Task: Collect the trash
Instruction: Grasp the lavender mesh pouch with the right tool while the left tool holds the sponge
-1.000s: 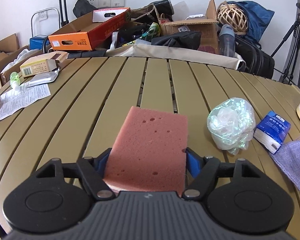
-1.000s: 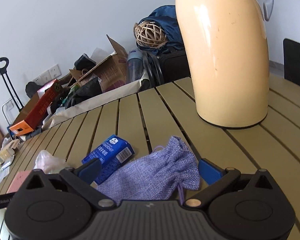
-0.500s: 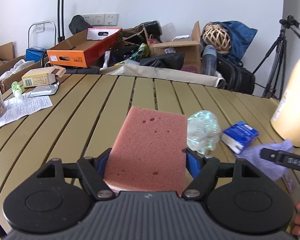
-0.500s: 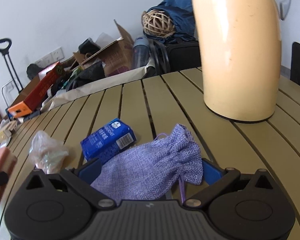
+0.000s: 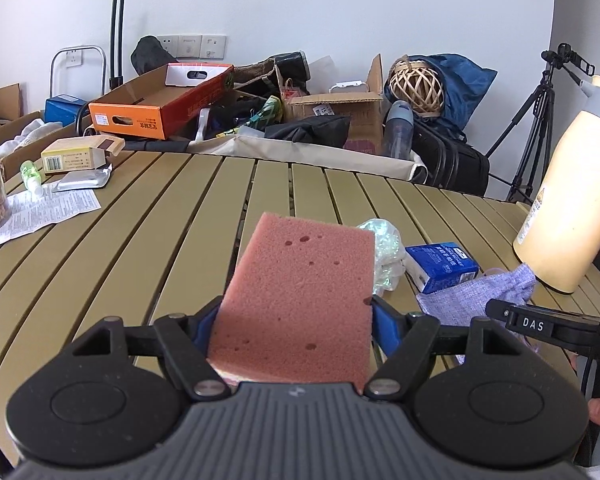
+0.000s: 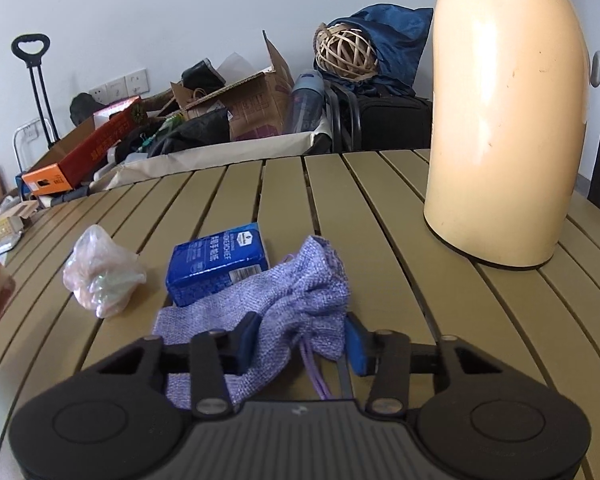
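- My left gripper (image 5: 294,320) has its jaws clamped on the pink sponge (image 5: 300,300), centre frame: light, squashy, held by its long sides.
- My right gripper (image 6: 300,340) has just been closing its jaws; they now pinch the purple cloth pouch (image 6: 284,300) low in frame. It looks limp, so I would bunch the fabric.
- The pouch's contents are hidden; beside it on the worktop (image 6: 380,216) lie a blue tissue pack (image 6: 216,262) and a crumpled plastic bag (image 6: 100,272).

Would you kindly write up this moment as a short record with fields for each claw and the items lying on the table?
left claw: shut on pink sponge, held above the table
right claw: jaws have just been closing, now pinching the purple pouch
beside pouch: blue tissue pack, touching it
loose trash: crumpled plastic bag
standing: cream jug
surface: slatted table
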Available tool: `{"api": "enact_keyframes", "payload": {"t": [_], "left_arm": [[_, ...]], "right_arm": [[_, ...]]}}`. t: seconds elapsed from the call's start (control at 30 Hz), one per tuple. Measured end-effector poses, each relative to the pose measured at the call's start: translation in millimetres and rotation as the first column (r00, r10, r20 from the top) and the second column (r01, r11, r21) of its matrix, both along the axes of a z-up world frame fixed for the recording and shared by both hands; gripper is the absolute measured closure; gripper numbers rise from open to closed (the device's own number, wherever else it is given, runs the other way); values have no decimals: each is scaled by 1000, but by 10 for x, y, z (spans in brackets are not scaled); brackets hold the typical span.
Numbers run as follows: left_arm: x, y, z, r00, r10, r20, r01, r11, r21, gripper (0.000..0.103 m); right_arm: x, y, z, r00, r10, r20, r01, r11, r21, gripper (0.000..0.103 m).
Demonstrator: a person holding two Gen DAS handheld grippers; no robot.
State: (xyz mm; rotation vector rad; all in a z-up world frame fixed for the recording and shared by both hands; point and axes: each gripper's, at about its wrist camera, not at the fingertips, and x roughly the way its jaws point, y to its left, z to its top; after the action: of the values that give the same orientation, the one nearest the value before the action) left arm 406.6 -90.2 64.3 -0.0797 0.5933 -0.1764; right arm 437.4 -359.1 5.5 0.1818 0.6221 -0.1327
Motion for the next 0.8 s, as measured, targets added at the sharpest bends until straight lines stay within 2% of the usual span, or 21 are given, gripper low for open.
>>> {"api": "enact_keyframes", "payload": {"t": [0.2,0.33,0.8], "left_arm": [[-52,4,19,1000,6,3,-6,1000,-4,28],[-125,9,75,1000,15,14,-15,1000,-4,28],[-650,30,317,998,23,52,-23,1000,-15,28]], "right_arm": [[-68,-37,49,999,18,51,-19,999,32,76],[-153,-69,121,995,26,97,-33,997,75,77],[-726,17,447,971,99,216,-127,984,124,78]]}}
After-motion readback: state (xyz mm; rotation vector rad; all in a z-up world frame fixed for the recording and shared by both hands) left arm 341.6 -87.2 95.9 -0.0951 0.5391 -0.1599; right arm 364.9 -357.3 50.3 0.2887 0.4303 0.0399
